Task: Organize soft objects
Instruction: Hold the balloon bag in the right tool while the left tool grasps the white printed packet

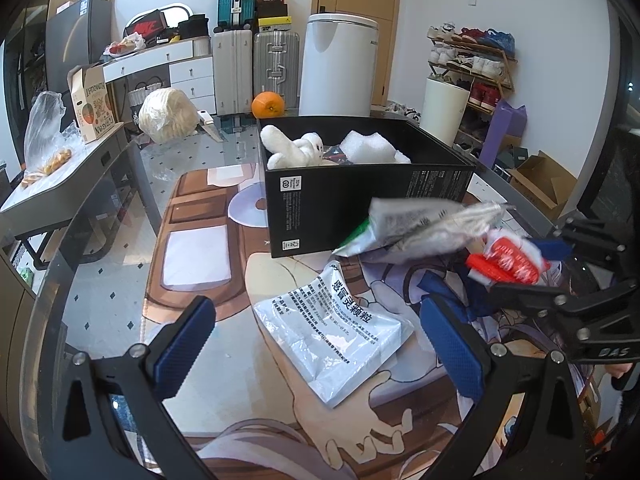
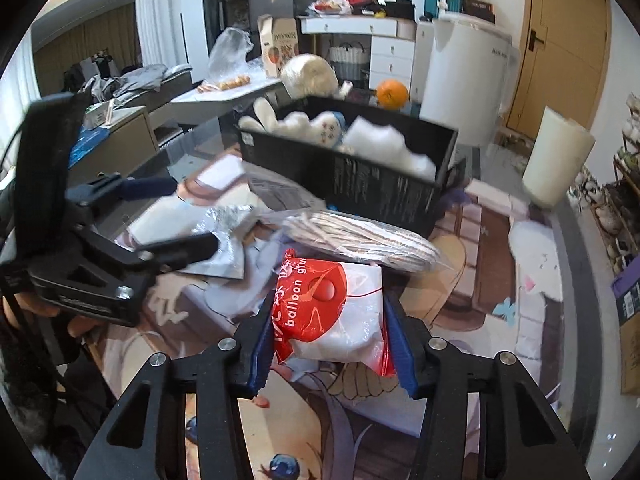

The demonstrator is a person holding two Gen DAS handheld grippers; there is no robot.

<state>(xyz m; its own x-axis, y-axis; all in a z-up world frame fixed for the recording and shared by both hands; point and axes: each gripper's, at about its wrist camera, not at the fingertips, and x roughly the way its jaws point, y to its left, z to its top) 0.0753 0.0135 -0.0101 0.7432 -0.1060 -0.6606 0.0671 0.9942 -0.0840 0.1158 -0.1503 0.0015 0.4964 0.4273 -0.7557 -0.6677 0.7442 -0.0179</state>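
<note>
Where ribbed blue pads pinch: crinkly red-white plastic packet (image 2: 330, 312).

Between the right gripper's (image 2: 329, 334) jaws, the balloon bag (image 2: 336, 308) is showing glossy, crinkled plastic. Their pads are looking like ribbed blue rubber on matt black plastic. Ahead of them, the box (image 2: 360, 184) is looking like matt black card, holding fluffy plush (image 1: 298, 151) and white foam (image 1: 372, 148).
</note>
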